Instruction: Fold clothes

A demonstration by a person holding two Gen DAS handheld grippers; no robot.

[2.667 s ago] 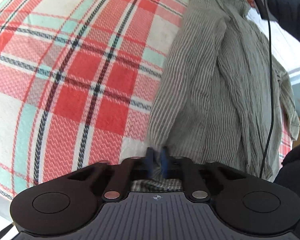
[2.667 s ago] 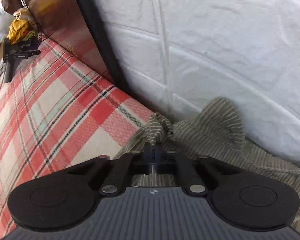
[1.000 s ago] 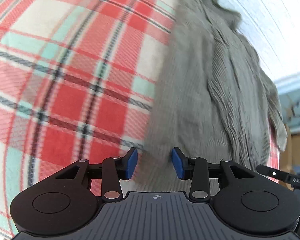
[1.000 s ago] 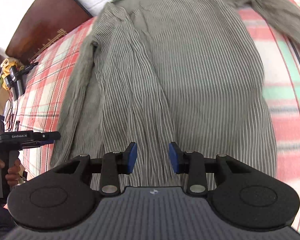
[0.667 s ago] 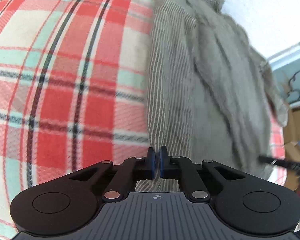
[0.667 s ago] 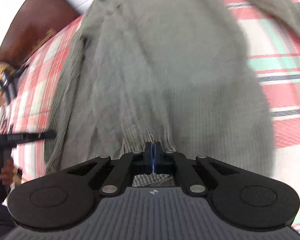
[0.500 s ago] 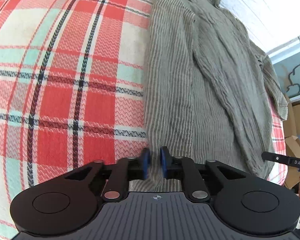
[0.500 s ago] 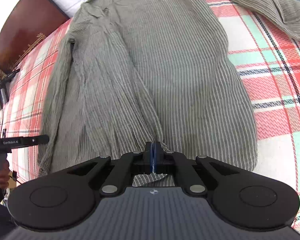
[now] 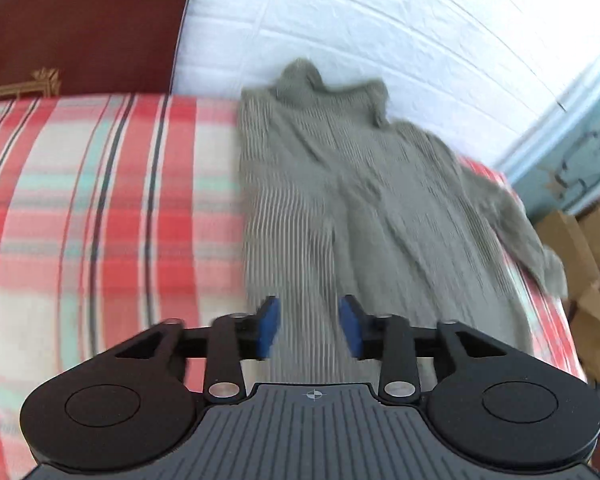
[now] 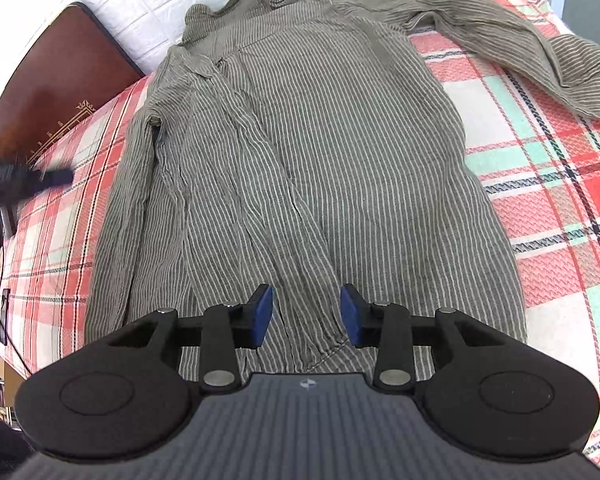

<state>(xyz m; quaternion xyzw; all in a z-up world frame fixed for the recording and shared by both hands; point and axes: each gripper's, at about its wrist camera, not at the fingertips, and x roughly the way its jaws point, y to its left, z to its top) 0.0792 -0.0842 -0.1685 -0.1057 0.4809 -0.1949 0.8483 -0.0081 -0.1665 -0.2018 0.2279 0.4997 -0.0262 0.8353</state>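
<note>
A grey-green striped long-sleeved shirt [image 10: 340, 152] lies spread flat on a red, white and teal plaid bed cover [image 10: 560, 208], collar toward the white wall. One sleeve [image 10: 540, 48] stretches out to the far right; the other [image 10: 236, 184] is folded in over the body. My right gripper [image 10: 306, 316] is open and empty just above the hem. My left gripper [image 9: 310, 330] is open and empty above the shirt's [image 9: 360, 208] left hem; that view is blurred. The left gripper also shows as a dark blurred shape at the right wrist view's left edge [image 10: 24, 180].
A dark red headboard [image 10: 60, 76] stands at the bed's far left and a white brick wall [image 9: 360, 24] runs behind the collar. Cardboard boxes [image 9: 588, 264] sit beyond the bed's right side. Cables and small items [image 10: 0, 304] lie by the left edge.
Both grippers were shut on the shirt's hem half a second ago; both have let go and now stand open. The left gripper has lifted and tilted up so the wall shows.
</note>
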